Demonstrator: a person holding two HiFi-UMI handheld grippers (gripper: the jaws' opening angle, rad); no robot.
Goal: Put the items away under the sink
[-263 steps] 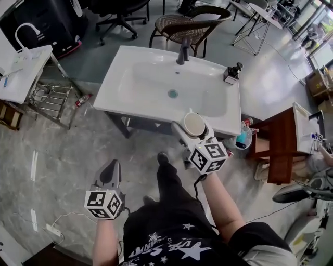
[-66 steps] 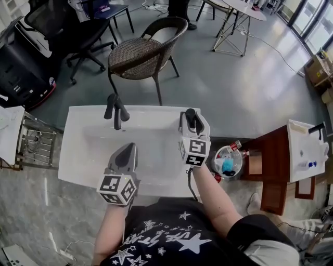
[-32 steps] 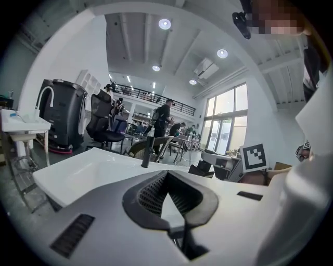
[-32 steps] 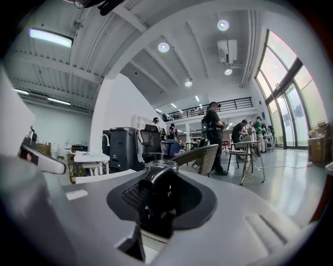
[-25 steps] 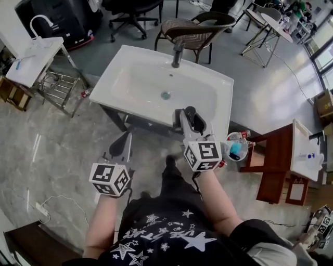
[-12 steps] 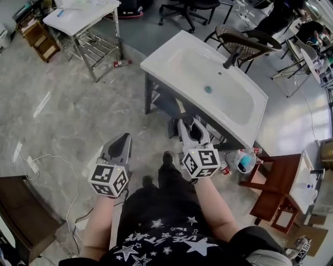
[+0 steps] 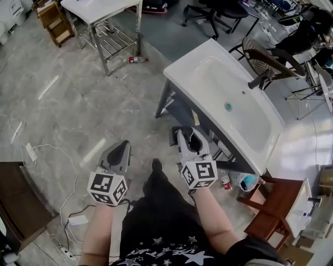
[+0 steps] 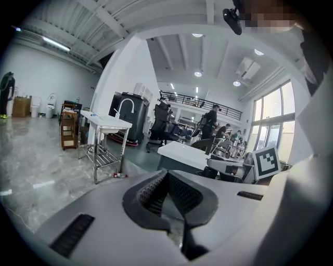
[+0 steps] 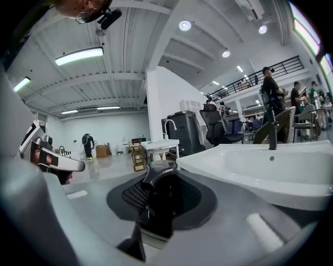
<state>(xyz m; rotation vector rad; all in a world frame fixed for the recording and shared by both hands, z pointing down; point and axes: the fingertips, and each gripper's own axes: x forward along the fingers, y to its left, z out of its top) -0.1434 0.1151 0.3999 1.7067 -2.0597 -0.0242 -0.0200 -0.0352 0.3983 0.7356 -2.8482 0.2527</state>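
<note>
Jaws of the right gripper (image 7: 191, 136) are clamping a small dark item (image 9: 157, 205). It has a black body and a curved grey cap, and its exact kind cannot be told. The pads are pressing on its sides and the cap is showing above them, probably so that it can be stood down without tipping. The gripper is pointing far and slightly down, toward the shadowed space under the sink (image 7: 190, 65), where the task is sending the item. The item is hanging just near of that space, not yet inside it.

Left gripper (image 7: 123, 147): the jaws are resting together with nothing between them. It is hanging to the left, well apart from the sink, probably to be out of the loaded hand's way.

Sink: a white basin on a dark frame (image 7: 164, 100), lying right and far of both grippers, with the faucet (image 7: 258, 80) at its far right edge. The space below is lying in shadow, and what is standing there cannot be made out.

Surroundings: a small pail (image 7: 244, 182) is sitting on the floor by the sink's near right corner, beside a red-brown wooden stand (image 7: 270, 205). A bottle (image 7: 136, 60) is lying on the floor far left, by a steel-legged table (image 7: 106, 10).

Judgement: the placing step is getting under way. The next move is calling for a lower, deeper reach under the basin edge, risking a knock of the cap against the frame.
</note>
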